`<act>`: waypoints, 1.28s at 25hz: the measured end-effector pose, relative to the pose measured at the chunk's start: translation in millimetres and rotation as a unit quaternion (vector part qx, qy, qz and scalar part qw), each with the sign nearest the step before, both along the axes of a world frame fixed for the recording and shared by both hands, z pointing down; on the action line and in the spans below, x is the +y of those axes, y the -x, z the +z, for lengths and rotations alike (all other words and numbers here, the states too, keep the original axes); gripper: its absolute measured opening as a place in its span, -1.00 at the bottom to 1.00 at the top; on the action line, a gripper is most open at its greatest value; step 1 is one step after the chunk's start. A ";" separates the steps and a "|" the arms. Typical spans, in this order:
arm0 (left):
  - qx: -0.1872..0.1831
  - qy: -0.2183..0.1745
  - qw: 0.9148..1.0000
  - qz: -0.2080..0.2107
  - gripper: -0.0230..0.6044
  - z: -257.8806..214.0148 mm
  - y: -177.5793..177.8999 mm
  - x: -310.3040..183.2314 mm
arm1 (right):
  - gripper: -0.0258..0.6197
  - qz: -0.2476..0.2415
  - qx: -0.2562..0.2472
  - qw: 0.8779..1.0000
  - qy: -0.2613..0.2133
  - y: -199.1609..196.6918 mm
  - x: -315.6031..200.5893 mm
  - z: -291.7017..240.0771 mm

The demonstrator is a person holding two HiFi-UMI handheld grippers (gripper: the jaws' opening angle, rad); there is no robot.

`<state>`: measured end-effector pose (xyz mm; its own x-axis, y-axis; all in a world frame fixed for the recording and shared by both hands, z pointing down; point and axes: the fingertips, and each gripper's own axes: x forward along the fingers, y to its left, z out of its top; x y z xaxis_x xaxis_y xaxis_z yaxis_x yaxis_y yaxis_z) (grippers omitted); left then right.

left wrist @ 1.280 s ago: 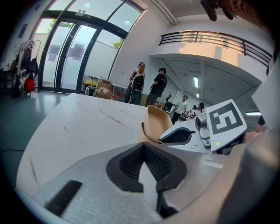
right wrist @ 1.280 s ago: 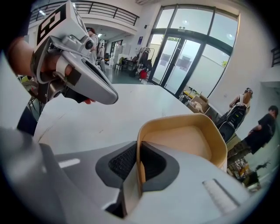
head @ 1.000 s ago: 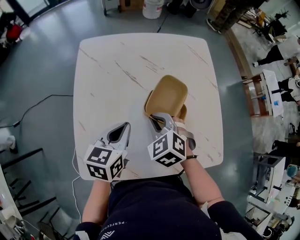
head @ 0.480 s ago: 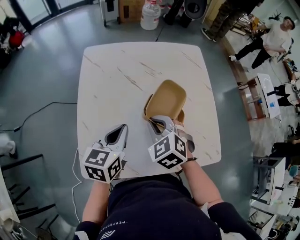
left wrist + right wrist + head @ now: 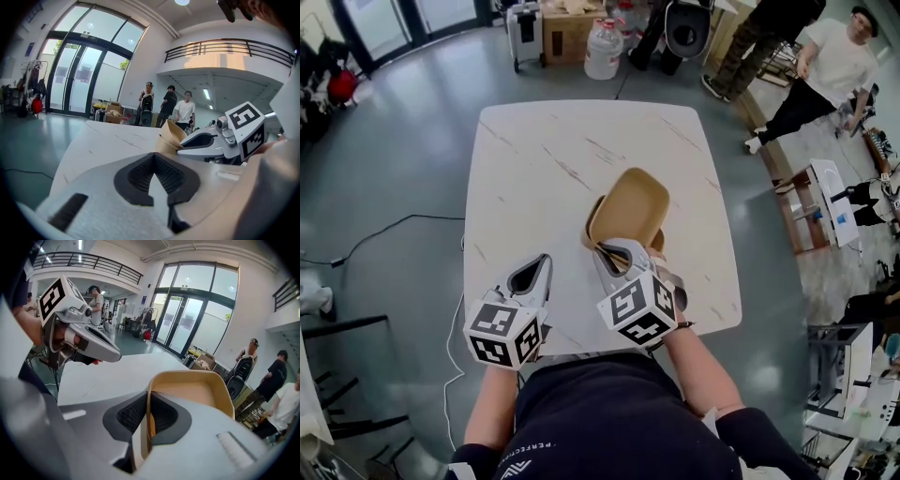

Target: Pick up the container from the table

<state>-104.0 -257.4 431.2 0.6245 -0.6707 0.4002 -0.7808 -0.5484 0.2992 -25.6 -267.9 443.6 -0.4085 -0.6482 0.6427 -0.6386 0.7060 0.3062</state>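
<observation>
White table [image 5: 546,150]: right tool [image 5: 606,249] clamps container [image 5: 630,204] rim.

You wore a dark navy top [image 5: 609,412] with small white lettering on it, and its sleeves ended above your forearms. A thin dark band [image 5: 680,325] circled your right wrist. Your left gripper [image 5: 542,263] and right gripper [image 5: 607,249] had smooth, pale grey shells that tapered away from the top. Their fingers [image 5: 136,176] were lined with black ribbed pads. At the end nearer the top, each gripper carried a cube [image 5: 506,330] printed with black-and-white square markers.
</observation>
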 end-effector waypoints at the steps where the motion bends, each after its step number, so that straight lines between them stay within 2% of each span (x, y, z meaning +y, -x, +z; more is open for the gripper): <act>1: -0.001 -0.001 1.000 -0.003 -0.94 -0.9 3.2 1.8 | -0.84 -0.002 -0.008 1.000 0.000 3.1 1.5 -3.3; 8: -0.013 -0.022 0.999 -0.040 -0.94 -13.7 31.9 7.2 | -0.85 -0.008 -0.100 0.995 -0.005 26.1 10.3 -35.4; 12: -0.014 -0.033 0.998 -0.059 -0.94 -24.4 46.4 6.0 | -0.84 0.002 -0.174 0.985 0.002 34.3 13.8 -54.5; 15: -0.017 -0.042 0.997 -0.069 -0.94 -31.0 52.3 5.3 | -0.84 0.008 -0.209 0.978 0.006 34.3 13.3 -63.5; 27: -0.016 -0.054 0.994 -0.092 -0.94 -39.7 63.1 6.1 | -0.85 0.011 -0.283 0.958 0.036 38.4 14.7 -69.4; 32: -0.015 -0.053 0.994 -0.095 -0.94 -38.9 65.9 5.0 | -0.85 0.006 -0.288 0.957 0.042 43.1 15.3 -68.5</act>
<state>-169.9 -252.4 392.3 0.4713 -0.8152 0.3367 -0.8810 -0.4173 0.2229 -68.7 -252.6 375.1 -0.7034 -0.6109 0.3633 -0.6925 0.7043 -0.1564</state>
